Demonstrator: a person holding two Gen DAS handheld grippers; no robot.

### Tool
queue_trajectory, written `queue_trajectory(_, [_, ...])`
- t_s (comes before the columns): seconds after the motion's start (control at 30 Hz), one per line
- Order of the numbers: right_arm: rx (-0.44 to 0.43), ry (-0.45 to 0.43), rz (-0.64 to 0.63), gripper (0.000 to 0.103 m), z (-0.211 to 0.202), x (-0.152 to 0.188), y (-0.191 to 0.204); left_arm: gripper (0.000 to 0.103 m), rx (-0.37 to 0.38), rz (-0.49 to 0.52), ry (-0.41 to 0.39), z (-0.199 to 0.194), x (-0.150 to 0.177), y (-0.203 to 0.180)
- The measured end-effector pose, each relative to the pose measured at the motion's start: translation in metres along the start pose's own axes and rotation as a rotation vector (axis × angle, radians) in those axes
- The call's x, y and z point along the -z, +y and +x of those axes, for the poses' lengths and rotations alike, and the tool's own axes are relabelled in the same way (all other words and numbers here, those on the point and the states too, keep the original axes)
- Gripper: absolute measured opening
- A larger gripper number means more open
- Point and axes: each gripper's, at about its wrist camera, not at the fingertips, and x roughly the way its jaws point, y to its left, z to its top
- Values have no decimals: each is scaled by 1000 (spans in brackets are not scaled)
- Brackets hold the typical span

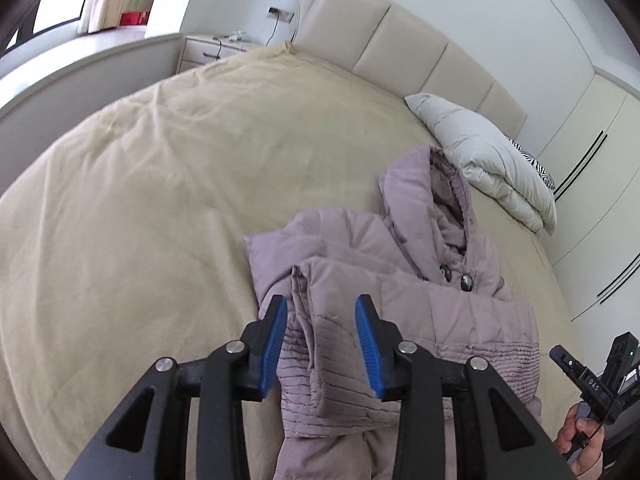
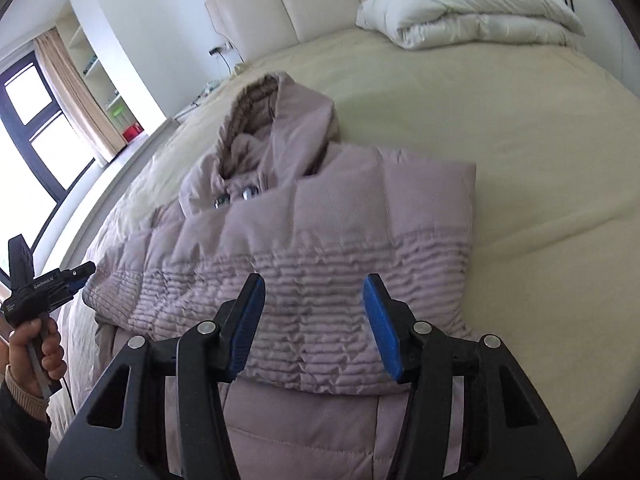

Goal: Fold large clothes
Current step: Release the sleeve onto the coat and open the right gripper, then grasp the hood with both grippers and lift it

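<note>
A mauve padded hooded jacket (image 1: 400, 280) lies partly folded on the beige bed (image 1: 160, 200), hood toward the headboard. My left gripper (image 1: 321, 316) is open, its blue pads either side of a folded edge of the jacket, not closed on it. In the right wrist view the jacket (image 2: 340, 216) lies with its quilted hem band across the front. My right gripper (image 2: 314, 300) is open just above that band and holds nothing. The left gripper (image 2: 82, 270) shows at the left edge in a hand. The right gripper (image 1: 560, 354) shows at the lower right of the left wrist view.
A folded white duvet (image 1: 488, 156) lies by the cream headboard (image 1: 400, 40); it also shows in the right wrist view (image 2: 480, 12). A white nightstand (image 1: 212, 50) stands at the bed's far corner. Wardrobe doors (image 1: 592, 152) line the right. A window (image 2: 28, 128) is at left.
</note>
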Motion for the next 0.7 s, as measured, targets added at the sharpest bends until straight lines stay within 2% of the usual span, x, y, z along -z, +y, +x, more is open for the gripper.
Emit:
queue_trajectory(0.07, [8, -26, 7, 51, 0, -16, -1, 38, 8, 75, 8, 4, -1, -20])
queue_trajectory(0.17, [33, -26, 74, 51, 23, -36, -21, 38, 2, 152, 67, 34, 6, -43])
queue_trajectory(0.2, [66, -1, 97, 52, 35, -37, -31, 38, -8, 160, 110, 51, 10, -45])
queue_trajectory(0.23, [106, 63, 125, 52, 53, -35, -44, 38, -15, 159, 135, 62, 15, -46])
queue_trajectory(0.27, [105, 134, 160, 52, 72, -30, -54, 38, -24, 166, 129, 65, 16, -47])
queue_trajectory(0.37, [107, 112, 112, 54, 66, -27, -54, 41, -9, 162, 94, 51, 11, -53])
queue_trajectory(0.4, [102, 99, 109, 54, 60, -31, -53, 48, -28, 170, 63, 44, 7, -56])
queue_trajectory(0.47, [58, 21, 139, 55, 42, -38, -54, 62, -44, 175, 2, 35, -6, -64])
queue_trajectory(0.5, [43, -16, 144, 55, 34, -43, -52, 73, -46, 178, -10, 36, -15, -70])
queue_trajectory(0.53, [35, -42, 143, 55, 30, -50, -50, 76, -46, 189, -14, 41, -26, -77])
queue_trajectory(0.63, [-9, -54, 139, 56, 30, -71, -40, 76, -84, 262, -48, 66, -60, -108])
queue_trajectory(0.7, [-19, -46, 109, 56, 37, -83, -30, 76, -82, 279, -32, 93, -84, -130])
